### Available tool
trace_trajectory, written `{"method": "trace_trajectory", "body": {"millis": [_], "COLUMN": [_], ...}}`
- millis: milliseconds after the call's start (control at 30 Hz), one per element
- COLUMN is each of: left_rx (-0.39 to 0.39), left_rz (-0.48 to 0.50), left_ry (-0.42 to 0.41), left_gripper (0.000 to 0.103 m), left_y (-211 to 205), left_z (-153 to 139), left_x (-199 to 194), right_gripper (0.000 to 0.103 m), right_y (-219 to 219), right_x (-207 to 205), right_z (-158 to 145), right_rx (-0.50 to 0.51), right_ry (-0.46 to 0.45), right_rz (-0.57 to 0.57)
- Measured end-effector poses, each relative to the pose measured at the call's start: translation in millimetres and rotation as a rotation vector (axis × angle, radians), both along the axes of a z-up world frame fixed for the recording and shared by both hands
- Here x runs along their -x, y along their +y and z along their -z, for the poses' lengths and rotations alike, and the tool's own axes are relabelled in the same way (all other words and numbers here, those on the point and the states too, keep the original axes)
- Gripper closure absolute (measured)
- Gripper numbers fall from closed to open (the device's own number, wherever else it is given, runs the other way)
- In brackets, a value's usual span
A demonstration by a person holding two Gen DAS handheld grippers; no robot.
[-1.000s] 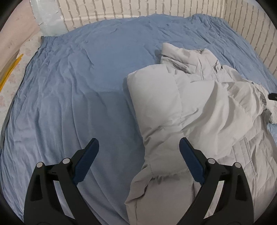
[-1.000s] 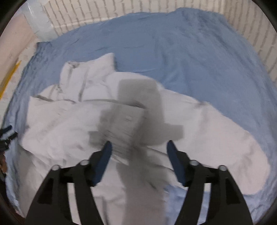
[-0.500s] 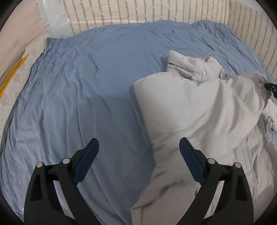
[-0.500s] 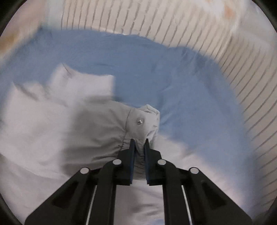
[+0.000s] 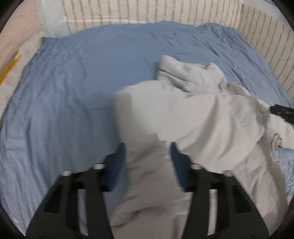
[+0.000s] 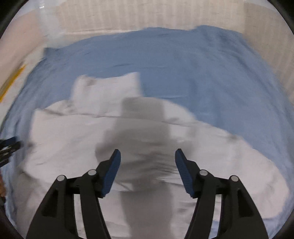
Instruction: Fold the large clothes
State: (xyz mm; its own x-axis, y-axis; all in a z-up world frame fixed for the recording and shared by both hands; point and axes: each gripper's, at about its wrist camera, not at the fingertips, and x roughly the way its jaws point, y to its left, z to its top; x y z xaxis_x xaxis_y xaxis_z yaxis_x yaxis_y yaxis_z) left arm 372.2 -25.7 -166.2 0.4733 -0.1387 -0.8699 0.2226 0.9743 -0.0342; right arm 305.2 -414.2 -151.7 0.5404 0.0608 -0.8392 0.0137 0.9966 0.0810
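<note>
A pale grey padded jacket [image 5: 211,119] lies crumpled on the blue bed sheet [image 5: 82,82], collar toward the far side. My left gripper [image 5: 148,158] hangs over the jacket's near left edge. Its jaws are closing, and a fold of the grey fabric fills the gap between the blue pads [image 5: 120,156]; the blur hides whether they press on it. In the right wrist view the jacket [image 6: 82,132] spreads under my right gripper [image 6: 147,165]. Its jaws are opening, with nothing between them. The right gripper's black tip [image 5: 283,112] shows at the jacket's right side.
The blue sheet [image 6: 211,82] covers the whole bed. A white brick-pattern wall [image 5: 147,12] borders its far and right sides. A pale floor with a yellow strip [image 5: 9,73] lies off the left edge. The left gripper's tip [image 6: 9,147] shows at the picture's left.
The left gripper slid right over the jacket's edge and its jaws narrowed around the fabric. The right gripper, shut on a snap-buttoned cuff half a second ago, has let it drop and opened.
</note>
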Motion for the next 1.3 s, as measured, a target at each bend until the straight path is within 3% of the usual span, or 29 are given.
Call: {"method": "trace_trajectory", "body": {"millis": [100, 133, 167, 300, 500, 667, 767, 867, 1000, 1133, 1300], "left_rx": [-0.029, -0.06, -0.077, -0.05, -0.092, -0.034, -0.038, 0.033, 0.036, 0.009, -0.036], "left_rz": [0.04, 0.044, 0.046, 0.036, 0.024, 0.012, -0.005, -0.025, -0.033, -0.035, -0.043], "left_ry": [0.045, 0.059, 0.078, 0.112, 0.139, 0.171, 0.146, 0.133, 0.108, 0.153, 0.207], "left_gripper": [0.063, 0.064, 0.066, 0.066, 0.064, 0.066, 0.074, 0.075, 0.075, 0.08, 0.082], "left_y": [-28, -32, -34, -22, -25, -19, -4, 9, -6, -29, -37], "left_z": [18, 26, 35, 55, 77, 77, 62, 43, 26, 38, 68], "left_x": [1, 2, 4, 8, -17, -30, -16, -17, -40, -71, -81], "right_gripper": [0.045, 0.055, 0.059, 0.066, 0.068, 0.068, 0.065, 0.065, 0.065, 0.065, 0.067], "right_y": [34, 41, 41, 40, 37, 29, 16, 8, 11, 15, 16], "right_x": [-9, -9, -6, 18, 1, -17, -11, -4, -22, -49, -67], "right_z": [26, 39, 46, 63, 80, 85, 70, 40, 23, 38, 68], "right_rx": [0.051, 0.07, 0.072, 0.075, 0.047, 0.02, -0.025, -0.085, -0.068, -0.062, -0.029], "right_ry": [0.058, 0.09, 0.109, 0.148, 0.173, 0.208, 0.219, 0.142, 0.078, 0.108, 0.165], "right_rz": [-0.085, -0.105, -0.112, -0.119, -0.096, -0.102, -0.091, -0.092, -0.068, -0.041, -0.037]}}
